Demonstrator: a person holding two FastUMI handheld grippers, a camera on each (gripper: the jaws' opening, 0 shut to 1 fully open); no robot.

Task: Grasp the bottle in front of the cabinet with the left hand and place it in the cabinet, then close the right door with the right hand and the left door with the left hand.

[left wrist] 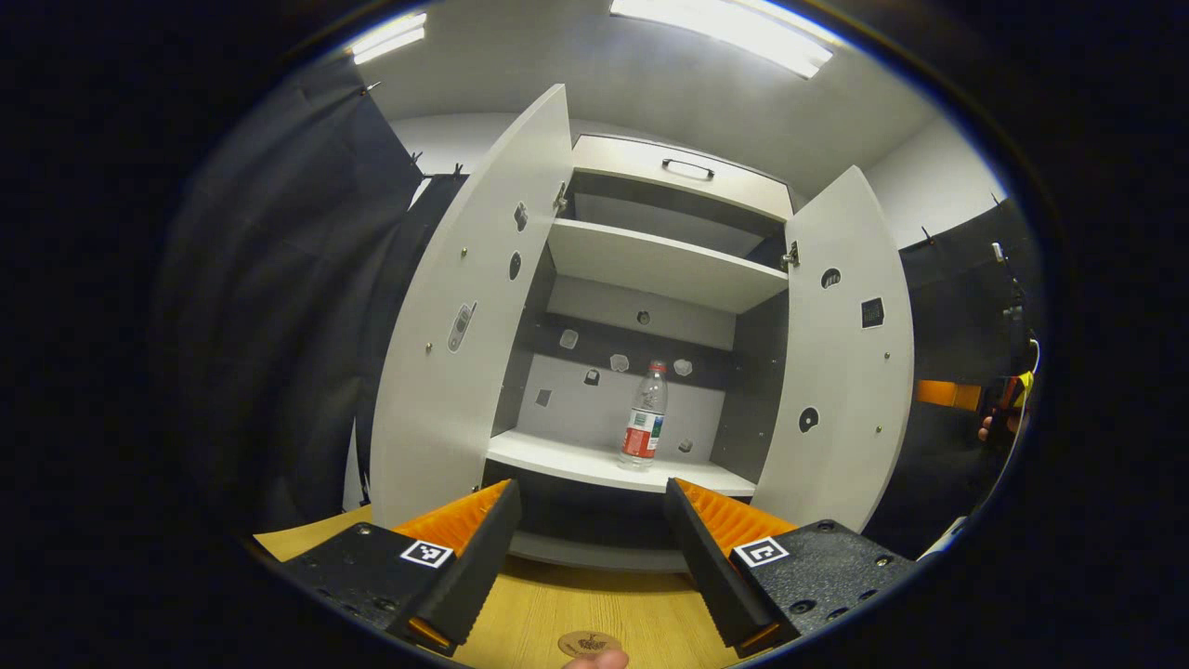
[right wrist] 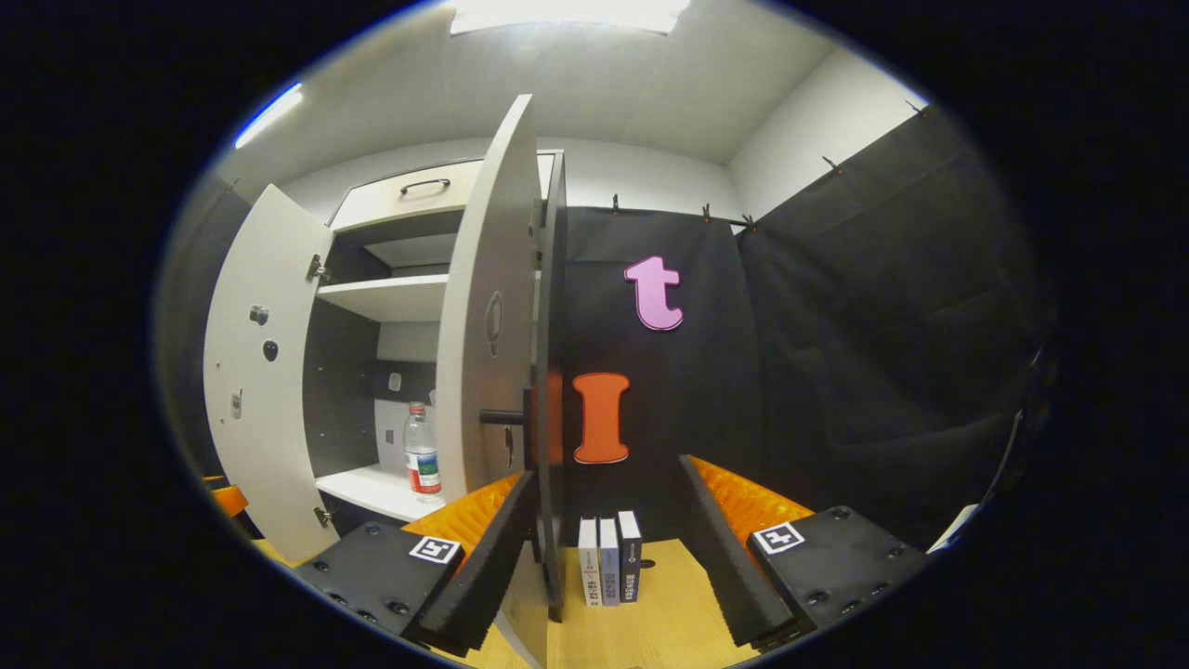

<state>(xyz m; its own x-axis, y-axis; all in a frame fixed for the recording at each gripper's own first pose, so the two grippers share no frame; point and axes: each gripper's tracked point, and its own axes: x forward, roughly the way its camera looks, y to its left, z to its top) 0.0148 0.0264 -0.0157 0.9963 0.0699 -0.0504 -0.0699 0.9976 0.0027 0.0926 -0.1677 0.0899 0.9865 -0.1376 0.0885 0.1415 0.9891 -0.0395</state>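
**Bottle shelved, both doors open: risks and orientation**

**Item.** Clear plastic water bottle (left wrist: 645,414) with a red label band and a pale cap. It stands on the lower shelf (left wrist: 557,460) of the cabinet (left wrist: 683,190), near the front edge, at about 12 o'clock ahead of the left tool (left wrist: 592,548). In the right gripper view the same bottle (right wrist: 422,461) shows through the gap between the doors, at roughly 10 o'clock from the right tool (right wrist: 606,548).

**Orientation.** Upright; long axis vertical, cap at 12 o'clock, base flat on the shelf. No lean can be made out.

**Tools.** Left tool: fingers spread wide, holding nothing, well apart from the bottle, above the wooden table (left wrist: 594,604). Right tool: fingers spread wide, empty; the outer edge of the right door (right wrist: 488,325) and its dark handle (right wrist: 502,418) sit just ahead of its 11 o'clock finger.

**Stage, as judged.** Placement looks done; both door closings remain.

**Hazards.**
- The bottle stands close to the shelf front, so a door swung hard may jar the cabinet and topple it.
- The right tool may slip off the thin door edge, leaving the door ajar.
- The left door (left wrist: 464,316) stands fully open; the left tool has far to reach it.
- Three books (right wrist: 609,557) stand on the table at 6 o'clock below the right door, possibly in its path.
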